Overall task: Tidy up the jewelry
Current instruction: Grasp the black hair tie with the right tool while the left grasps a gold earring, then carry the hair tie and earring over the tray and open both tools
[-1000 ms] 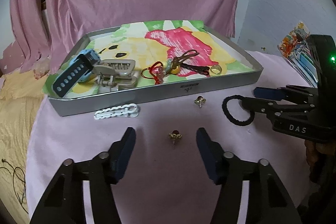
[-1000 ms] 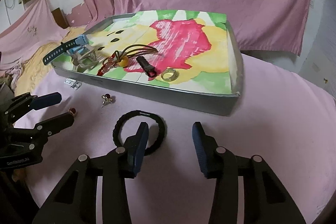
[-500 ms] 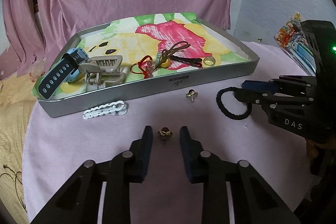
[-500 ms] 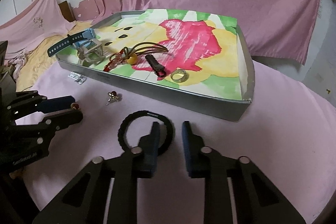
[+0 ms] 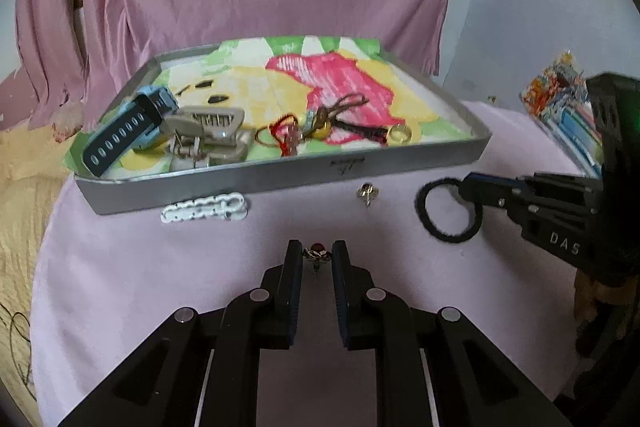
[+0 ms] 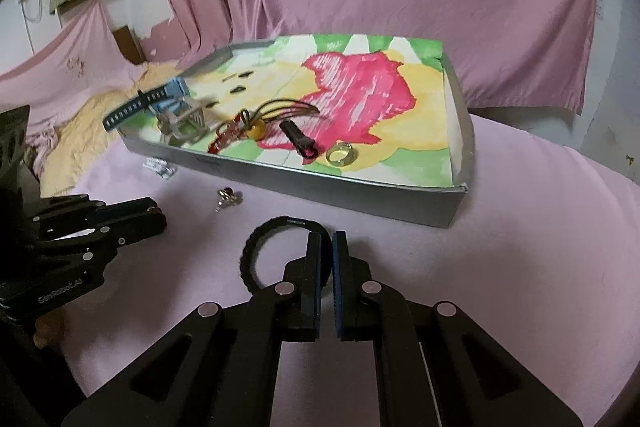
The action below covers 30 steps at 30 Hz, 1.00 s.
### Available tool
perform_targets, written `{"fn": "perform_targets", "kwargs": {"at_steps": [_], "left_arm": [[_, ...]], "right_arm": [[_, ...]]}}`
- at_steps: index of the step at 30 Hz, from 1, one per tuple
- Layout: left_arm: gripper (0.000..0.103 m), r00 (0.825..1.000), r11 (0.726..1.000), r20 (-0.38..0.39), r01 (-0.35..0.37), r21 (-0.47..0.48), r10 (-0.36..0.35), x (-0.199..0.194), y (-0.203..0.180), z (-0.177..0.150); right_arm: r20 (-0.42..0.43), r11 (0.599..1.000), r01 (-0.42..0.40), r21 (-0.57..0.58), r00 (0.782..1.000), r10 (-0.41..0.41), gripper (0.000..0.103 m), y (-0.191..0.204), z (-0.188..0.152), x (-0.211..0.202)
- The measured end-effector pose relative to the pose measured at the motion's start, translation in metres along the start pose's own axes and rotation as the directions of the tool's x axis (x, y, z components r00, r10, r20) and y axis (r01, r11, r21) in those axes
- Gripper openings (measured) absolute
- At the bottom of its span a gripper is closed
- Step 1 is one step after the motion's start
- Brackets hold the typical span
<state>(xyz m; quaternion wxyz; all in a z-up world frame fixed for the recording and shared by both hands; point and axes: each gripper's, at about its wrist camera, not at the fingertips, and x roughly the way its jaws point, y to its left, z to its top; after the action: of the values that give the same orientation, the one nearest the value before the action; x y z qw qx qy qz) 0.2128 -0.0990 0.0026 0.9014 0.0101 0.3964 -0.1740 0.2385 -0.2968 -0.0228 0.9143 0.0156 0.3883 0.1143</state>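
I am at the pick-up step with both tools at once. My left gripper (image 5: 316, 257) has its fingers drawn in on the small red-stoned earring (image 5: 316, 251) lying on the pink cloth; they stand right against it on both sides, so I judge it pinched. My right gripper (image 6: 326, 247) is closed on the near edge of the black hair tie (image 6: 280, 251), the rest of the loop resting on the cloth to the left.

Next, I think, both call for a clean lift and a carry over the near wall of the grey tray (image 5: 400, 163), then a release onto its painted liner. The earring is tiny and may slip.

The tray already holds a blue watch (image 5: 128, 131), a beige claw clip (image 5: 208, 139), a red knotted charm (image 5: 286, 139), a gold ring (image 5: 400, 134) and a dark strap with a yellow bead (image 6: 276, 119). Outside it, just beside the front wall, lie a white chain link (image 5: 204, 207) and a second earring (image 5: 367, 191).
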Motion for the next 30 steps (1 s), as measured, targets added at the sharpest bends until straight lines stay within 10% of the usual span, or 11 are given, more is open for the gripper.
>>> {"fn": "perform_targets", "kwargs": {"at_steps": [16,30], "left_arm": [[0.014,0.982,0.998,0.185,-0.018,-0.061,0.029,-0.022,0.009,0.042],[0.014,0.993,0.995,0.106,-0.049,-0.087,0.058,0.033,0.009,0.078]], "right_arm": [[0.190,1.000,-0.004,0.026,0.982,-0.001,0.005,-0.006,0.034,-0.035],[0.148,0.992,0.068,0.103,0.986,-0.082,0.005,-0.024,0.063,0.019]]}}
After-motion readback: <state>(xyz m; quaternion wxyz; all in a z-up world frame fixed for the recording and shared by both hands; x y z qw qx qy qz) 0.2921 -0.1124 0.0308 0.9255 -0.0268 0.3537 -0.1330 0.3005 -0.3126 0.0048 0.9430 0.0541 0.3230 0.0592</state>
